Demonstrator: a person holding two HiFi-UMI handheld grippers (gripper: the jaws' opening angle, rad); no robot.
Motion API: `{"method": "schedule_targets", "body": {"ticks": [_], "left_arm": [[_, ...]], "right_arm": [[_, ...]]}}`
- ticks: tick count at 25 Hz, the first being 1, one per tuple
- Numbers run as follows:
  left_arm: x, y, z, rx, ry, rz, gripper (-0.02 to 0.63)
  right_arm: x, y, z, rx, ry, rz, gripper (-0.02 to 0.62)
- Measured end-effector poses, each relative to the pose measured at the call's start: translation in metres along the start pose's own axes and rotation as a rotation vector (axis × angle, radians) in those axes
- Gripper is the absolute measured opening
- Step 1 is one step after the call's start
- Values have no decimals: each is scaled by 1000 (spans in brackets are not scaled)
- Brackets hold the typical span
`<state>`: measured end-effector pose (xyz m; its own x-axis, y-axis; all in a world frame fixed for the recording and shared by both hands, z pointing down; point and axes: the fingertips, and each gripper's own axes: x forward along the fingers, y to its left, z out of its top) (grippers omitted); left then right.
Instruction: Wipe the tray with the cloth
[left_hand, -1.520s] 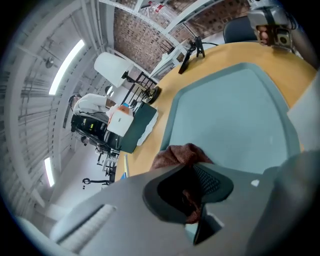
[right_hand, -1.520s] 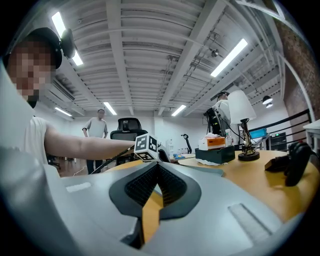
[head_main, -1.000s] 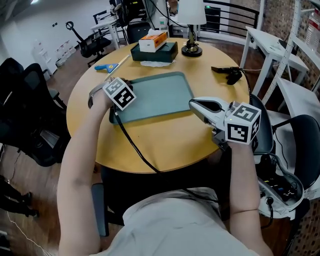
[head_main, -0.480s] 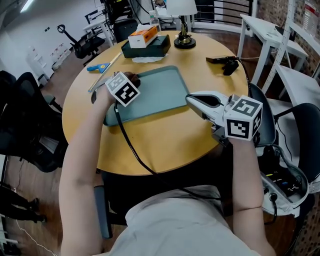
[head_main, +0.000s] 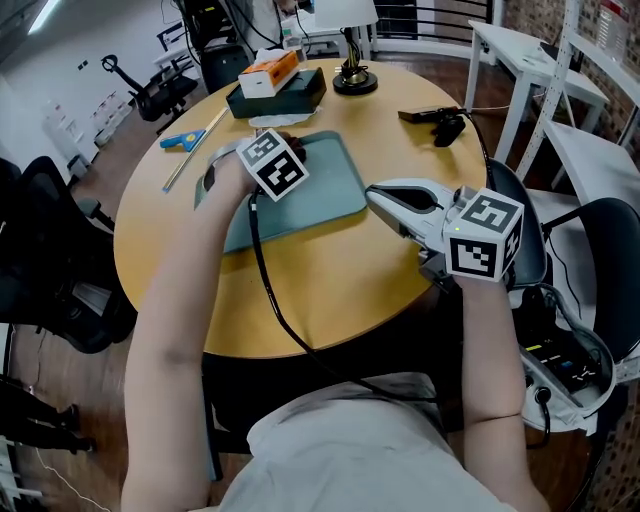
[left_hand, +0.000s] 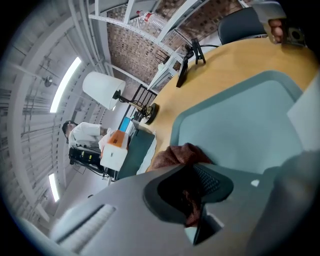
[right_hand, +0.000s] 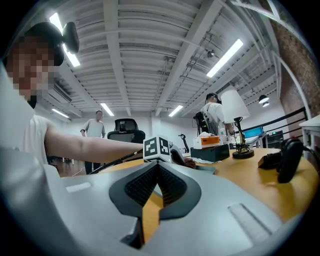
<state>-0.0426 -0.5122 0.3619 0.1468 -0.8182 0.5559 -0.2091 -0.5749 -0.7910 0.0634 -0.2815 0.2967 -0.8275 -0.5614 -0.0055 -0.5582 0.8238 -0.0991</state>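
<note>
"Just the one cloth (left_hand: 176, 153) and the one tray (head_main: 330, 190)?"

"Yes. The cloth is reddish-brown and bunched. It lies on the teal tray near its far edge, upper centre of the head view, and the left gripper (left_hand: 190, 192) is clamped on it."

"And the other gripper?"

"That makes two. The right gripper (head_main: 385, 203) has its jaws together on nothing, just right of the tray over the round wooden table (head_main: 330, 290)."

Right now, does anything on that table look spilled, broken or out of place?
Nothing looks spilled or broken. The only untidy bit is a crumpled white paper lying at the foot of the dark box, just behind the tray.
</note>
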Motion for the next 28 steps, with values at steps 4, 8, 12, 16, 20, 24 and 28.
{"method": "schedule_targets", "body": {"ticks": [4,8,12,16,20,24,28], "left_arm": [[4,-4,25,33,-29,-10,371],[7,-9,50,62,-60,-19,371],[13,-14,68,84,-74,-27,371],[9,-18,74,78,-95,-48,371],[-8,-32,79,101,-108,-92,370],[-31,-51,83,94,-126,-171,370],[-50,-68,84,83,-138,-251,370]], "right_arm": [[2,-3,0,3,0,-4,2],[6,-9,0,-2,15,-17,2],[7,-11,0,-17,36,-26,2],[3,-16,2,-20,40,-39,2],[5,-18,0,-18,46,-46,2],[6,-16,-1,-25,57,-48,2],[4,-15,0,-26,54,-52,2]]}}
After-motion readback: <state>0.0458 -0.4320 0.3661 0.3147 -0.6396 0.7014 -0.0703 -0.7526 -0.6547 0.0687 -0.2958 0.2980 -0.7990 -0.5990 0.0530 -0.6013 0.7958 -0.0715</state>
